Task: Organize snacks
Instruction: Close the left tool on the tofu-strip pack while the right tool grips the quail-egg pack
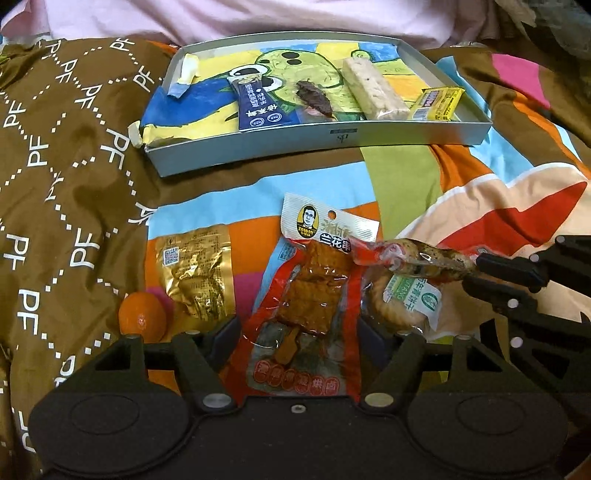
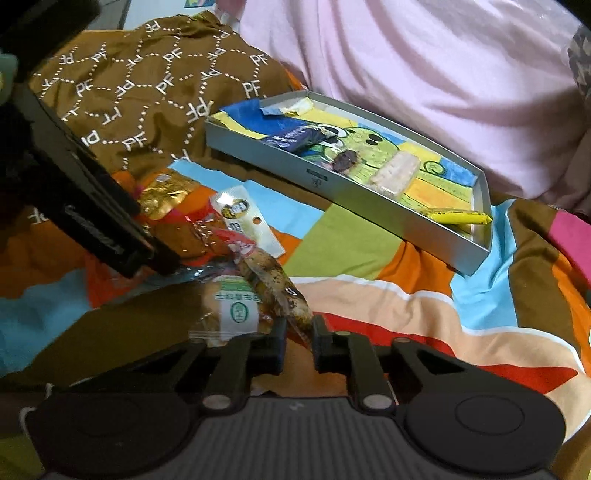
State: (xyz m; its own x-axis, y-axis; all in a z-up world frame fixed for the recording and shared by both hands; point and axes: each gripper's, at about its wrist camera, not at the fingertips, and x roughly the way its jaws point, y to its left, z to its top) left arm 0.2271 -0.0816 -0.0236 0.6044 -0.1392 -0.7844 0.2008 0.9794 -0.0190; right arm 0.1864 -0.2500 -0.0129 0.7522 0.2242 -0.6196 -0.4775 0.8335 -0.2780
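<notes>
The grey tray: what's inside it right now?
Inside the grey tray lie a navy sachet, a dark brown snack, a pale bar and a yellow packet, on a cartoon-printed liner. Anything under the liner is hidden.

Bedspread (image 1: 332,184): colour blocks in orange, blue, green, peach, red; lies wrinkled under everything. Brown fabric (image 1: 66,166) with white dotted lattice and "PF" letters covers the left side. Pink cloth (image 1: 258,18) lies rumpled across the far edge. Grey patterned material (image 2: 581,62) at far right, unidentifiable.
</notes>
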